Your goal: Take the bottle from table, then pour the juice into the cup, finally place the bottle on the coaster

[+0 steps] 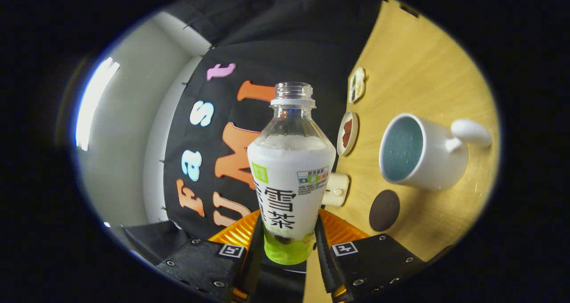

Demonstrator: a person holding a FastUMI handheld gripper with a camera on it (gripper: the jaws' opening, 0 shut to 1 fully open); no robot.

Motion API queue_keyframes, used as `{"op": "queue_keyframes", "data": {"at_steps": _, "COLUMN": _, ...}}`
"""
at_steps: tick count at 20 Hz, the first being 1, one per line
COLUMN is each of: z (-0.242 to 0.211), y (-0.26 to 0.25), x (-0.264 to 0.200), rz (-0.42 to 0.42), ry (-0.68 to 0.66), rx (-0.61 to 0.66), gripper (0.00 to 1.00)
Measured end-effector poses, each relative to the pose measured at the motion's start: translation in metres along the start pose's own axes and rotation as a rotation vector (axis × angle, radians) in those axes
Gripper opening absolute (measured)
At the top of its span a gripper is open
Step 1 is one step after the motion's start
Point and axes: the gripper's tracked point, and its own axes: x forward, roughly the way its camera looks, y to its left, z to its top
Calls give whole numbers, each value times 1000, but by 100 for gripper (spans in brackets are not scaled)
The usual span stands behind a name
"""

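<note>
A clear bottle (290, 174) with a white and green label and no cap stands out between my fingers; my gripper (287, 245) is shut on its lower body. The whole view is rolled, so the wooden table (423, 67) stands to the right. On it rests a white cup (423, 154) with a pale blue inside and a handle, its mouth turned toward the bottle's side and apart from the bottle's neck. A round dark coaster (384, 210) lies on the table just beside the cup, nearer to my fingers.
Two small dishes (348, 133) (357, 85) with brown pieces lie along the table's far edge by the black cloth wall. A small cream object (336, 190) sits behind the bottle. A grey wall lies beyond the cloth.
</note>
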Motion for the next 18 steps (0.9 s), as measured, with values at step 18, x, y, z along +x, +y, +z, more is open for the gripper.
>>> {"op": "queue_keyframes", "data": {"at_steps": 18, "z": -17, "y": 22, "x": 53, "rz": -42, "ry": 60, "rx": -1113, "gripper": 57}}
